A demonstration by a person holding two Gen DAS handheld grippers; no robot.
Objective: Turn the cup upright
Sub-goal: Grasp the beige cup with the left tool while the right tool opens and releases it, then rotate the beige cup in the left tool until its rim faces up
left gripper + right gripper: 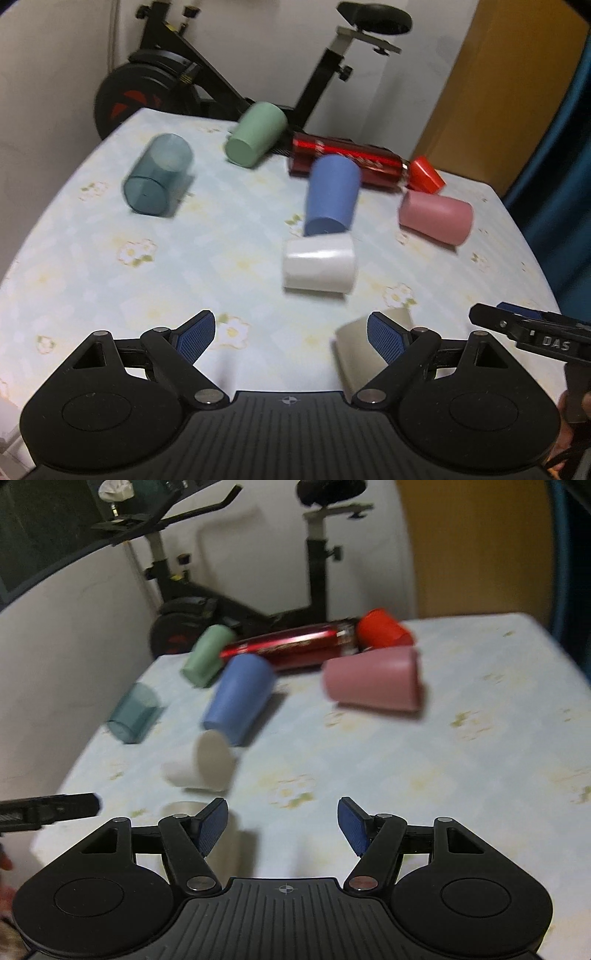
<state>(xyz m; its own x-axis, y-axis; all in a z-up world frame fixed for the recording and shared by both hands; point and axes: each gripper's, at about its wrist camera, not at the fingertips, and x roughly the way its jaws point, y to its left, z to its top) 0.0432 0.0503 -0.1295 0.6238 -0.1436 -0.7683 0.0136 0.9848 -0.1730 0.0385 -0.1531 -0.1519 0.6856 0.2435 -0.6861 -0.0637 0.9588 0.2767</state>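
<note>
Several cups are lying tipped on the bench, and the white cup is being treated as the likely target: it is lying ahead of the left claw and slightly right of its centreline, long axis running crosswise to the fingers. Both the left claw and the right claw are being held wide apart and empty, the right one standing further off to the side. A cream cup, seemingly upright, is standing just beside the left claw's right finger.

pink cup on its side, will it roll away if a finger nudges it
Probably. The pink cup lies on its side on the tablecloth, so a nudge could roll it. Its taper suggests it would curve rather than run straight. It looks like light plastic, likely stiff enough to pinch.
</note>
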